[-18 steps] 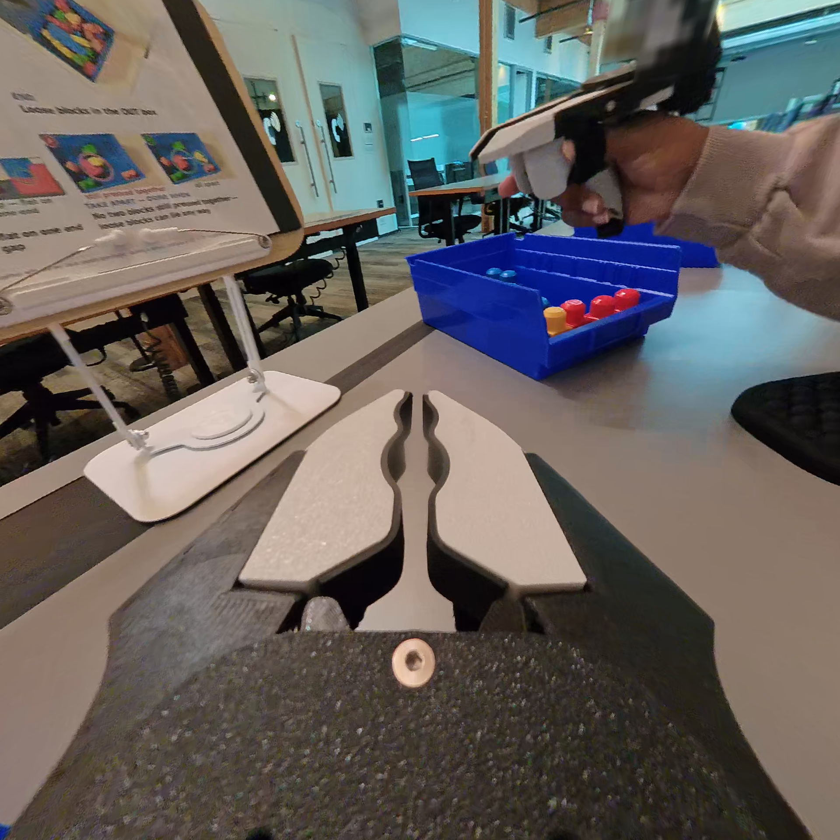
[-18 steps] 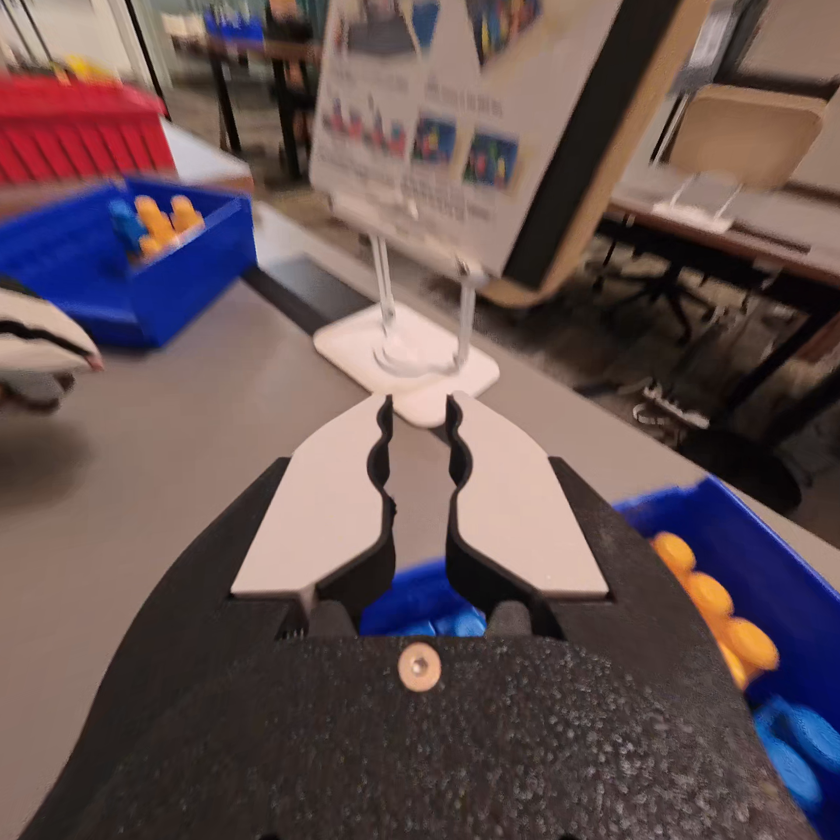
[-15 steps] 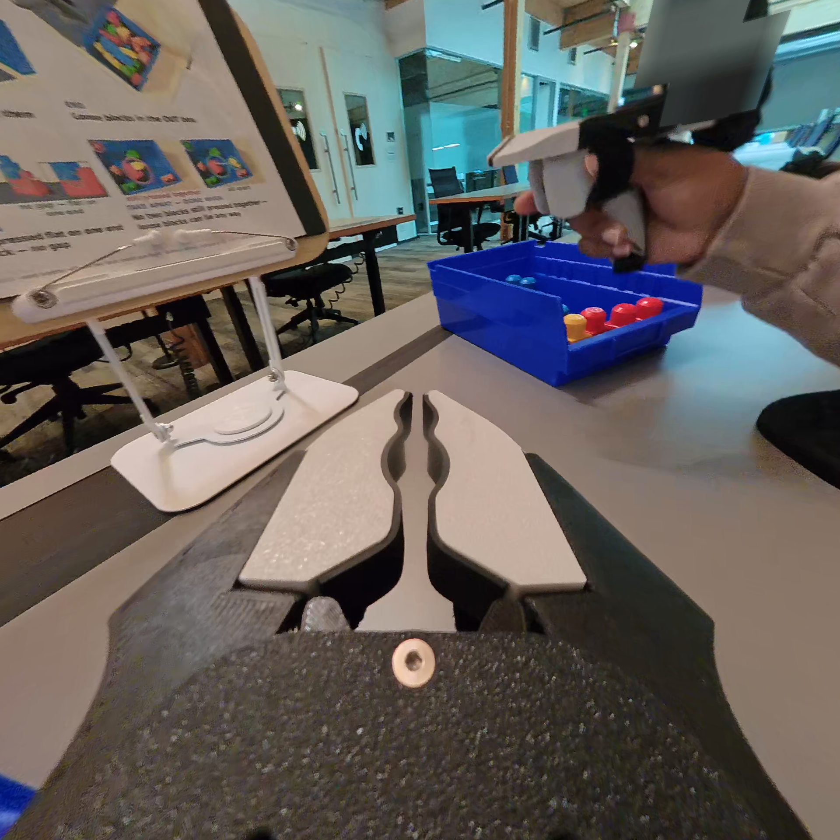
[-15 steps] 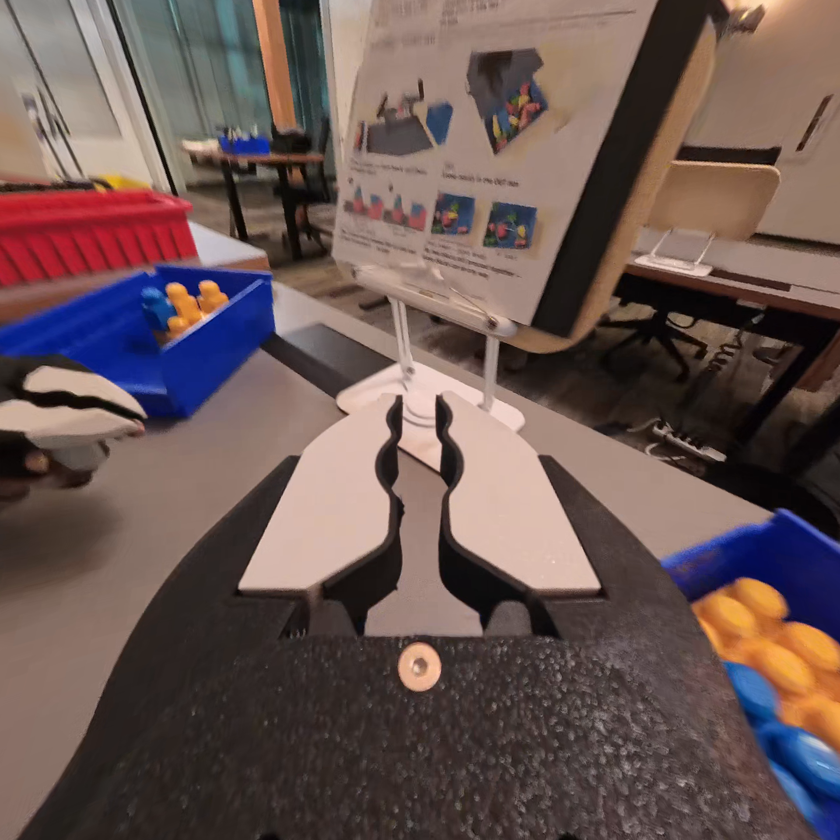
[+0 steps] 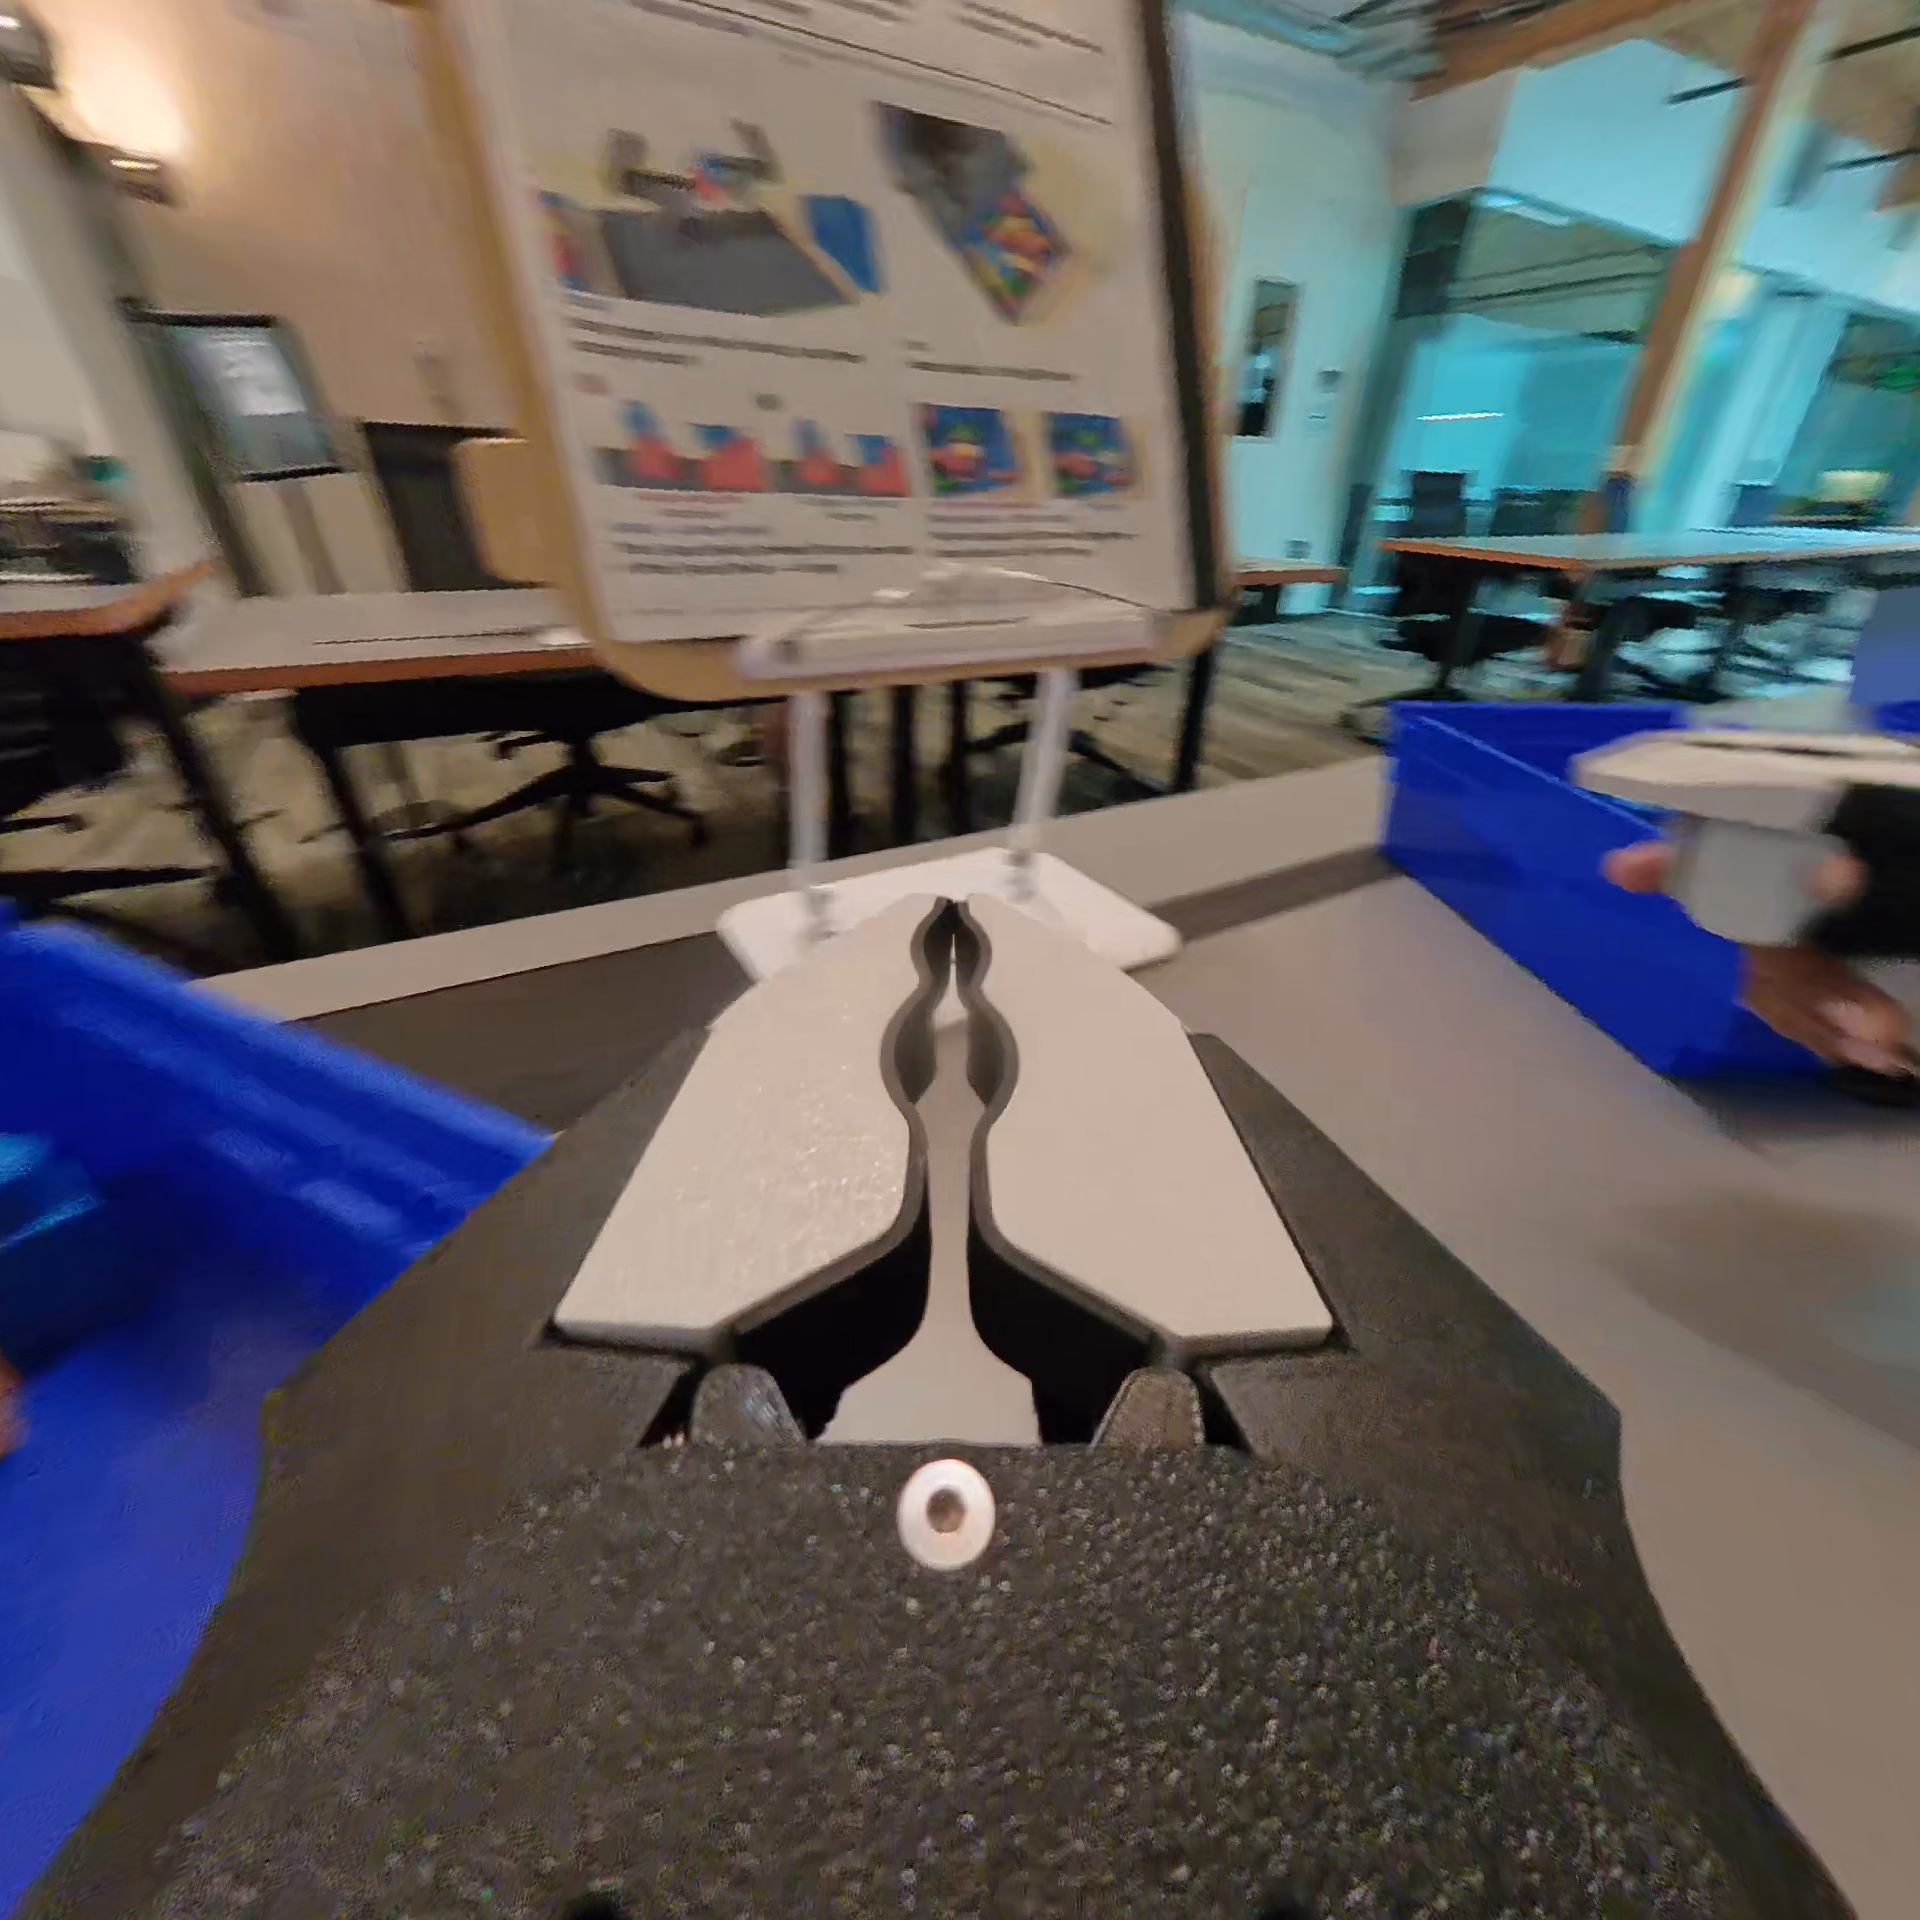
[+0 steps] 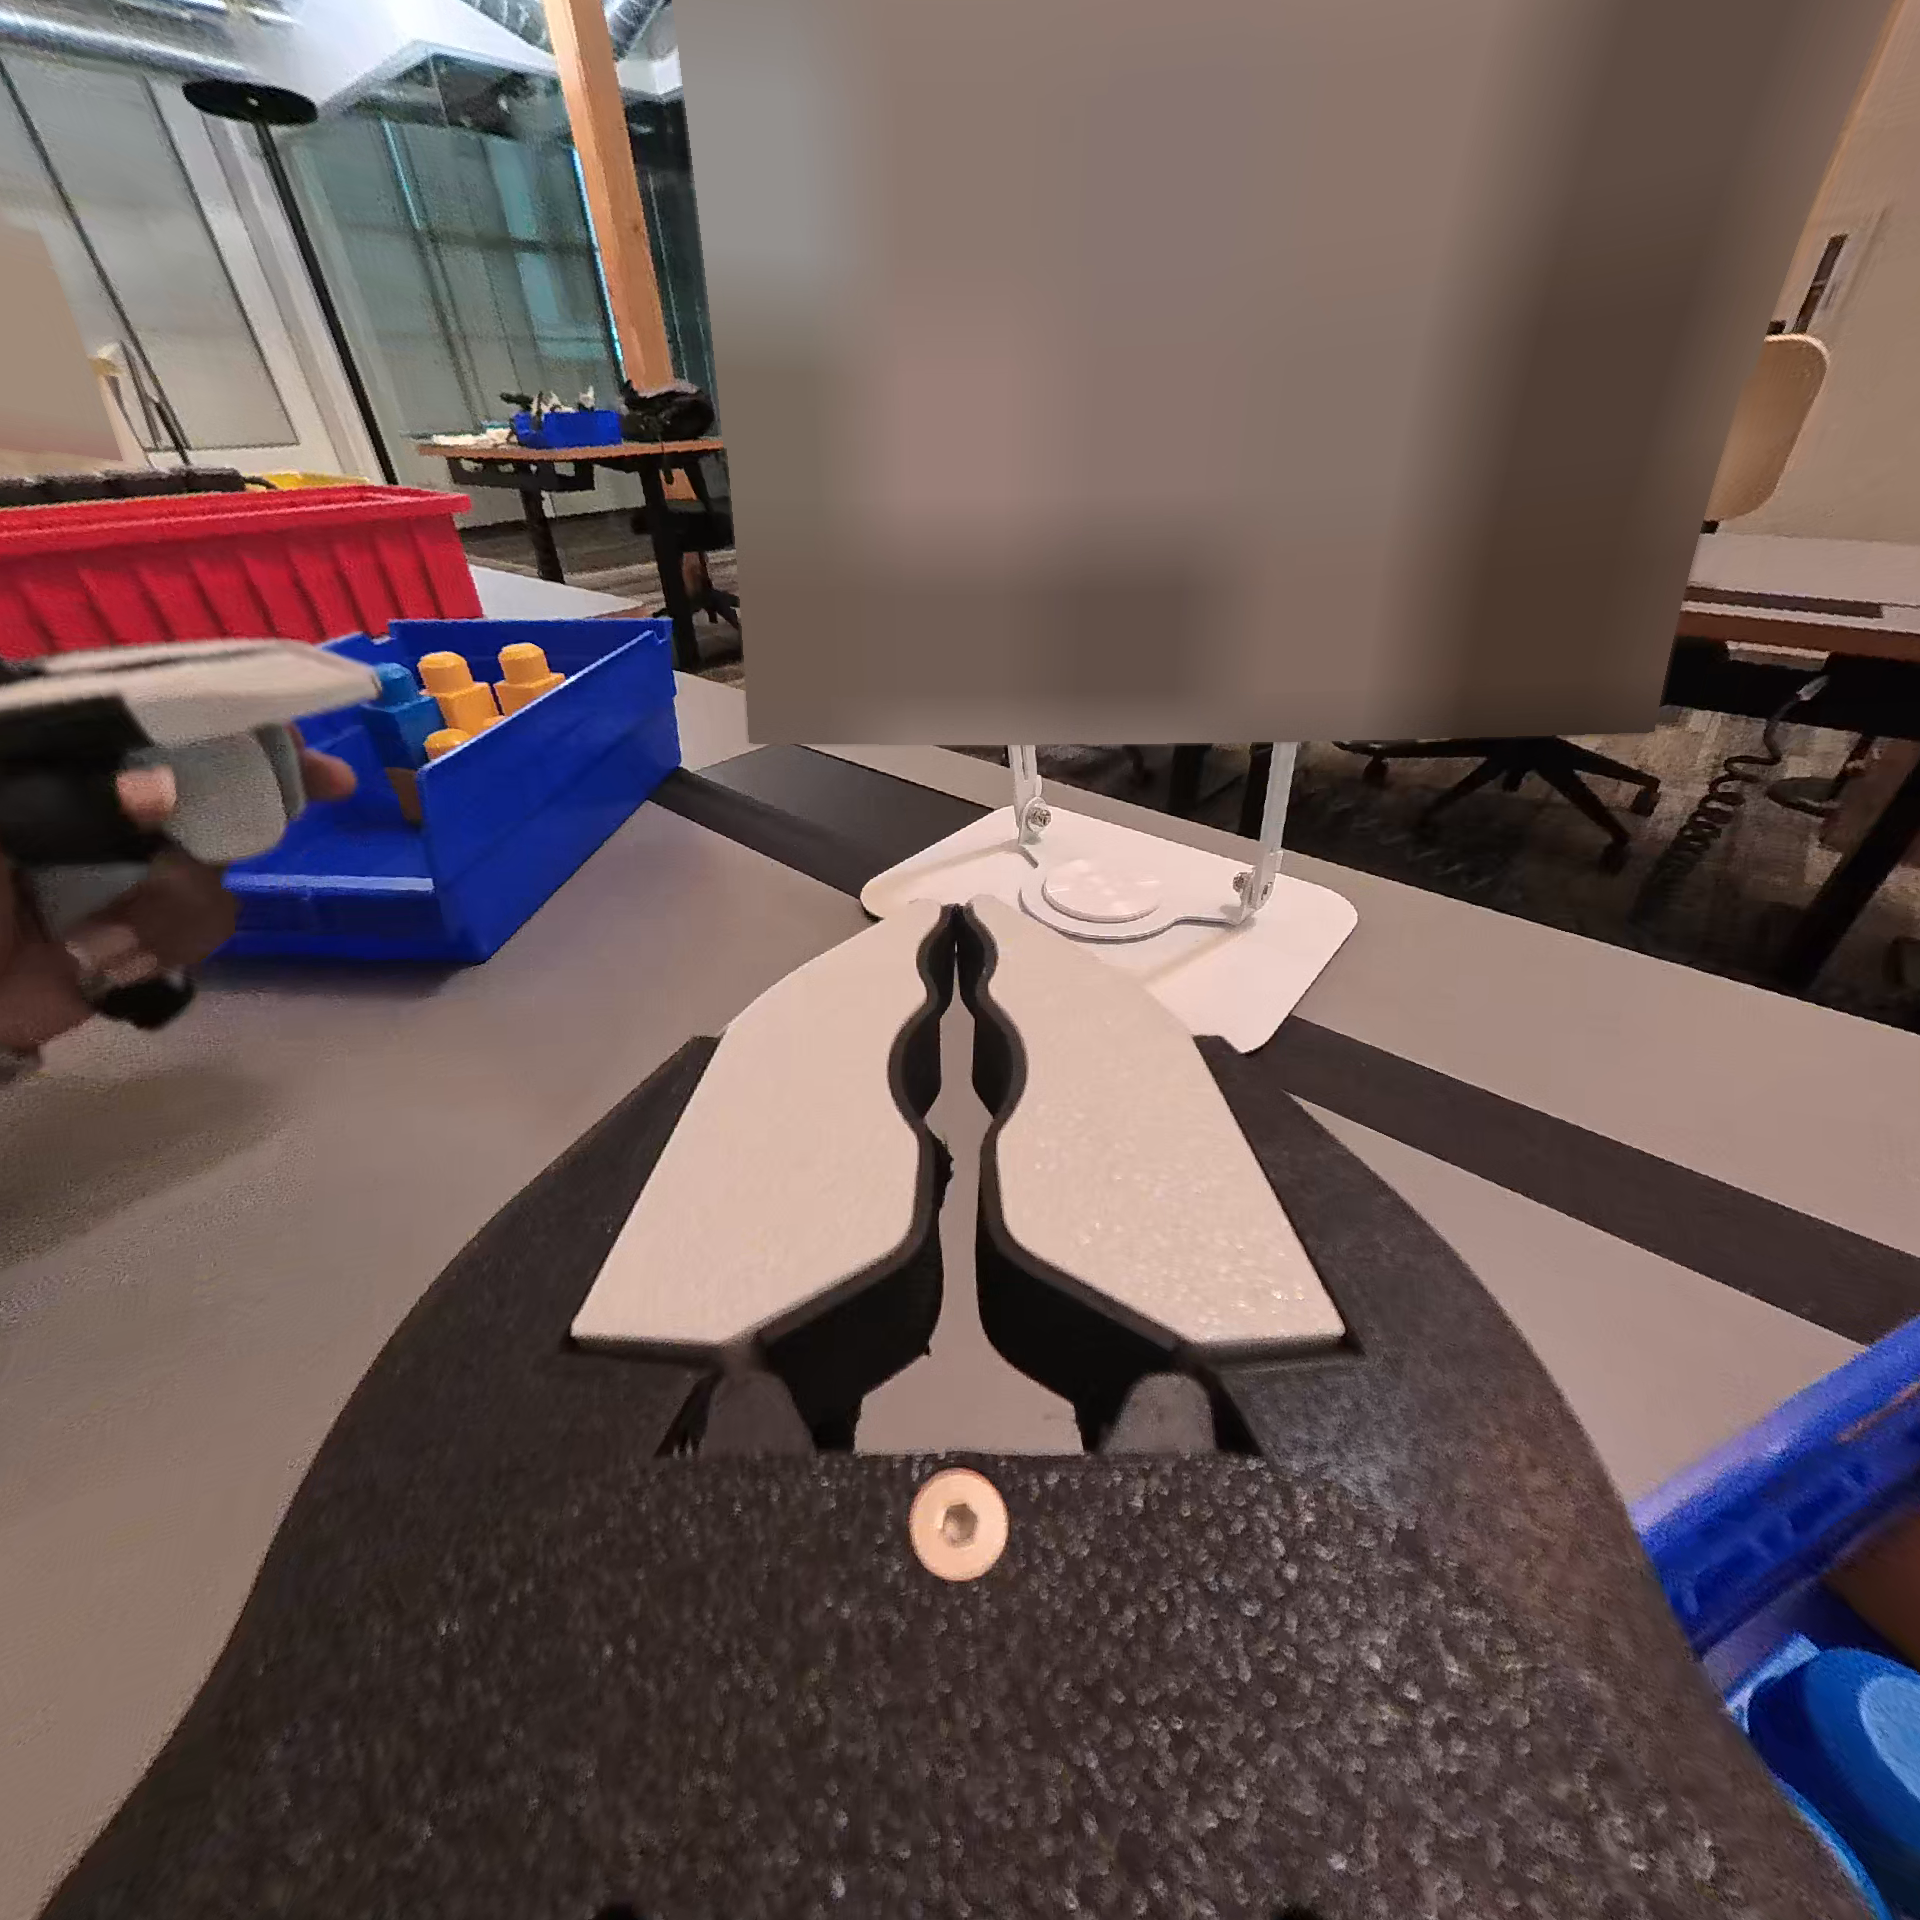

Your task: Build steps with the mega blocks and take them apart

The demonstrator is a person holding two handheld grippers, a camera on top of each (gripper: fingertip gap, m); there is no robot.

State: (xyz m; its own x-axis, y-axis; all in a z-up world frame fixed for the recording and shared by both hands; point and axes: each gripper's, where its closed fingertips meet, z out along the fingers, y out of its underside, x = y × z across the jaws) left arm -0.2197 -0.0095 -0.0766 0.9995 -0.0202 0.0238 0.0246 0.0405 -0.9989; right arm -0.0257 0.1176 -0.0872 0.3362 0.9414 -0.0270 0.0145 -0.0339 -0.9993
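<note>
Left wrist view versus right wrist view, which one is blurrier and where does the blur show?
Left wrist view: motion-smeared, worst on the blue plastic bin and the instruction board on its white stand, while the closed left gripper stays sharp. Right wrist view: mostly crisp, orange blocks clear; a flat grey patch was overlaid afterwards.

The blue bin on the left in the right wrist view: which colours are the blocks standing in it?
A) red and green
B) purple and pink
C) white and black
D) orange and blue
D: the blue bin holds orange blocks with round studs, and a blue block stands beside them, just past the left gripper.
</note>
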